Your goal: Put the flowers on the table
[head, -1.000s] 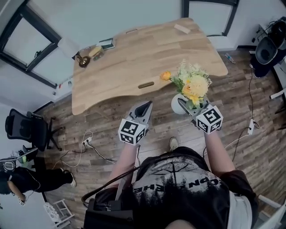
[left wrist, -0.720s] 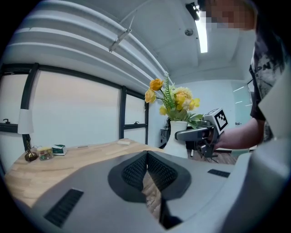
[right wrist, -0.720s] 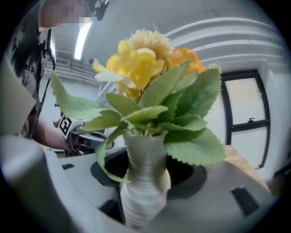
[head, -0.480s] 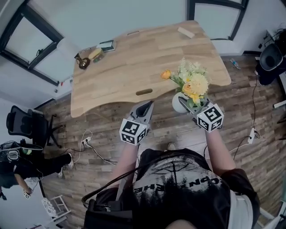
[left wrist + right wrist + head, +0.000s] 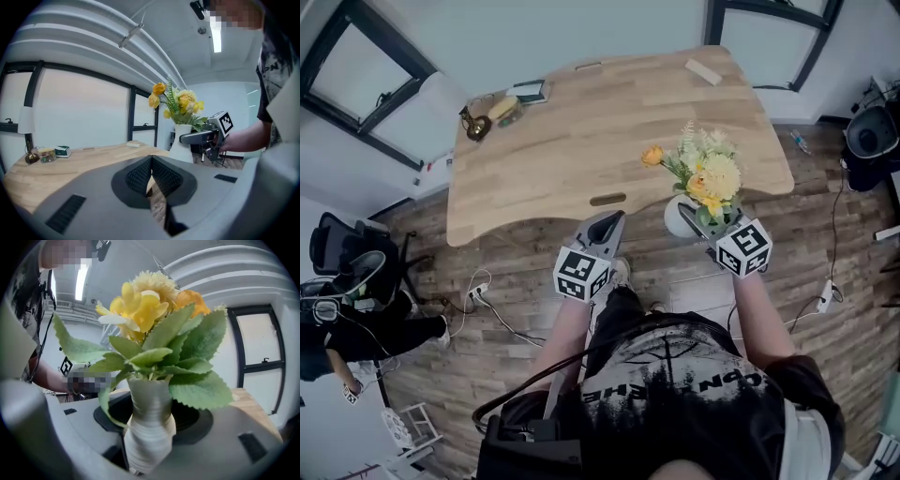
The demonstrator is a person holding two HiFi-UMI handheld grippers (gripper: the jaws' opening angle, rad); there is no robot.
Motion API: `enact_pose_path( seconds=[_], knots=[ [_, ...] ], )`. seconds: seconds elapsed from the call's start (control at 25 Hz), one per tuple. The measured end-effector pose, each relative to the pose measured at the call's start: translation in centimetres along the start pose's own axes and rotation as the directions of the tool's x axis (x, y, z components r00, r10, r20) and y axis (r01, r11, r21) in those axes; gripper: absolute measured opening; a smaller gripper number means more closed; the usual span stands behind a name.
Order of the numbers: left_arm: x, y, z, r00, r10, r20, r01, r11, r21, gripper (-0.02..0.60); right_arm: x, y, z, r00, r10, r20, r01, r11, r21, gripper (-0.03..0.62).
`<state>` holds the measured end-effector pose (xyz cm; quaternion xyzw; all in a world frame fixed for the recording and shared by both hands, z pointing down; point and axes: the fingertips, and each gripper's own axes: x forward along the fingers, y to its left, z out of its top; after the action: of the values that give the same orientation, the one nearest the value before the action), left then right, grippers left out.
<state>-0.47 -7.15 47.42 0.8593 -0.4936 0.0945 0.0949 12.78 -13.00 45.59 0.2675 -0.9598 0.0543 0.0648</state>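
White ribbed vase [image 5: 678,218] with yellow and orange flowers [image 5: 709,174] sat clamped in the right gripper [image 5: 687,218]. In the right gripper view we noted both jaws pressed against the vase body [image 5: 149,427], one on each side, with green leaves and blooms [image 5: 146,300] rising above them. The vase stood upright.

In the head view we placed the vase just off the near edge of the wooden table [image 5: 581,141], toward its right end. Its base showed against the floor boards, and the blooms overlapped the table top. We could not tell its height above the floor.

The left gripper [image 5: 612,219] was held beside the right one, near the same table edge. Its jaws were pressed together with nothing between them [image 5: 151,161]. The left gripper view also showed the vase [image 5: 182,143] off to the right, with the table behind.

On the table we logged a few small items [image 5: 492,108] at the far left corner and a pale block [image 5: 705,72] at the far right. A black chair [image 5: 356,267] stood well apart on the left, and cables [image 5: 487,302] lay on the floor.
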Motion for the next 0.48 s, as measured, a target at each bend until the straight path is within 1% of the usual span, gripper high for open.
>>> enact_pose_path(
  seconds=[0.2,0.48],
  knots=[
    [1.8,3.8,0.7,1.0,-0.007,0.011,0.007,1.0,0.012,0.014,3.3,-1.5,0.7,1.0,-0.016,0.006,0.017,1.0,-0.015,0.255],
    [5.2,9.6,3.4,0.998,-0.067,0.007,0.067,0.997,0.038,0.014,8.1,-4.8,3.3,0.996,-0.083,0.025,0.083,0.997,-0.004,0.253]
  ],
)
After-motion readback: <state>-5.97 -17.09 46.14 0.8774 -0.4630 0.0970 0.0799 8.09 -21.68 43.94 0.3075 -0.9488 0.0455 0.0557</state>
